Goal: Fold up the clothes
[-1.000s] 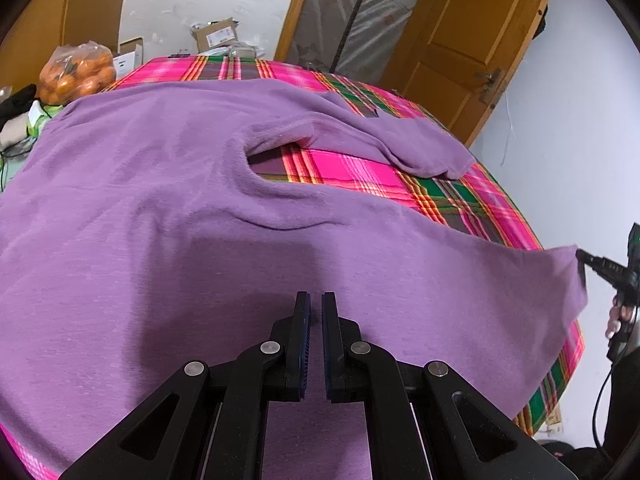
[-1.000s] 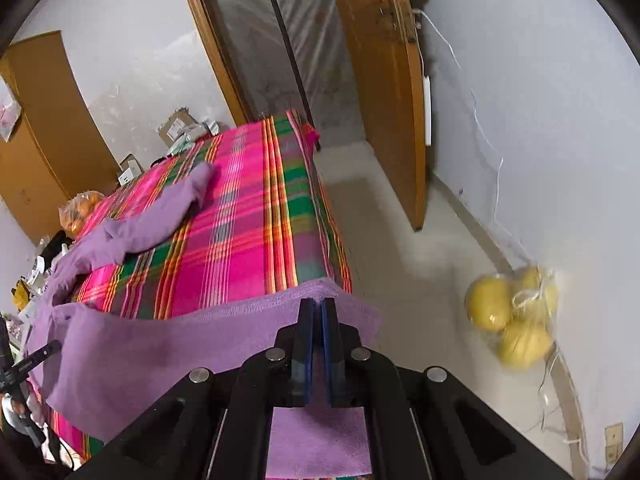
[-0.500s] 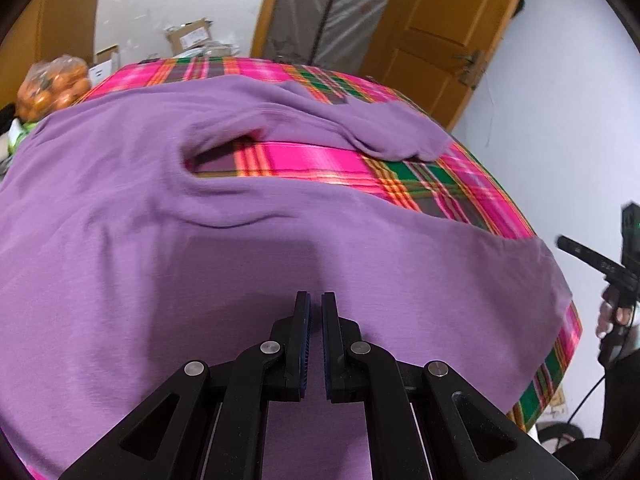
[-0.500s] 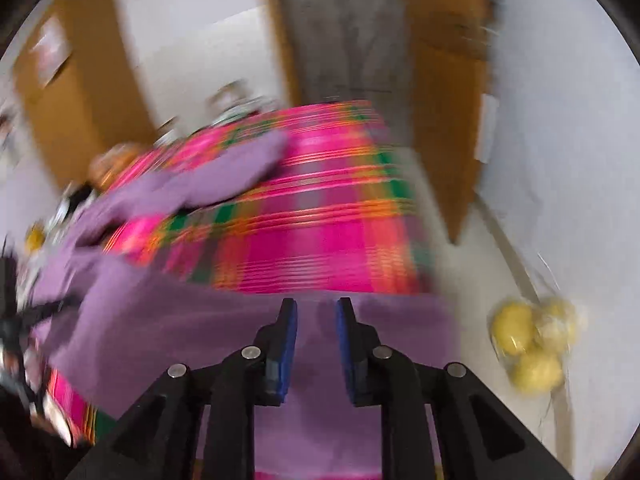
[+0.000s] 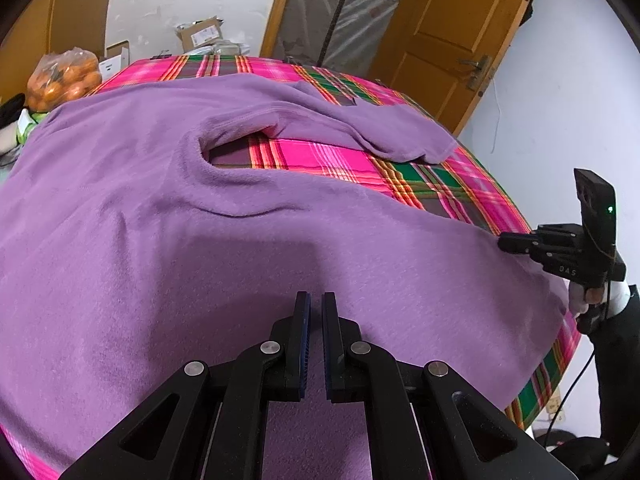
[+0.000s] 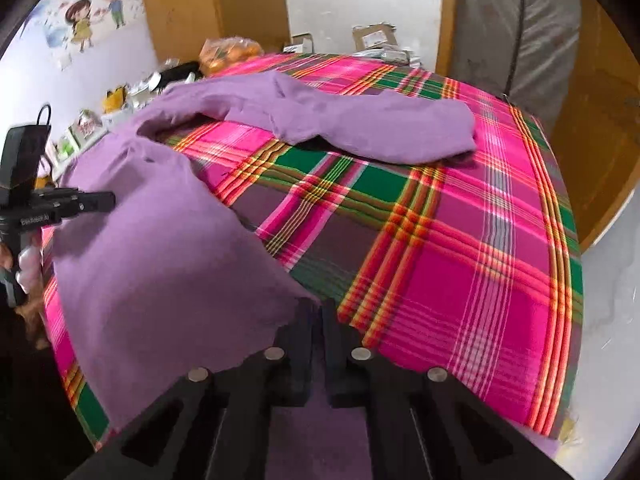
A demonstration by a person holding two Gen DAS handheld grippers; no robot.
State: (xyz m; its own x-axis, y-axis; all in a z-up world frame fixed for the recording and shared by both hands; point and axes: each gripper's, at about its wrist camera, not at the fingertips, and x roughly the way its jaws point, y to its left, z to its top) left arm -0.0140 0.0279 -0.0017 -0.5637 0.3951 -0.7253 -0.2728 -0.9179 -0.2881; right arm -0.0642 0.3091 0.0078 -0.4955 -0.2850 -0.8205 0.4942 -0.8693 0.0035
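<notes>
A purple garment (image 5: 200,240) lies spread over a table with a pink plaid cloth (image 5: 320,156), one sleeve (image 5: 400,136) stretched towards the far right. My left gripper (image 5: 316,300) is low over the garment's near part, its jaws almost together and fabric running under and between them. The right wrist view shows the left gripper (image 6: 110,201) pinching the garment (image 6: 160,260) at its left edge. My right gripper (image 6: 318,308) is at the garment's other edge, its jaws closing with fabric between them. From the left wrist the right gripper (image 5: 502,242) shows with its tip on that edge.
A bag of oranges (image 5: 64,80) and cardboard boxes (image 5: 200,34) stand beyond the table's far end. A wooden door (image 5: 452,28) is at the back right. Small clutter (image 6: 120,100) lines the table's left side. Bare plaid cloth (image 6: 460,260) fills the right half.
My right gripper rolled and swung in over the table, opened, then closed again at the garment's edge. The corner it held up now lies on the cloth. My left gripper stayed put.
</notes>
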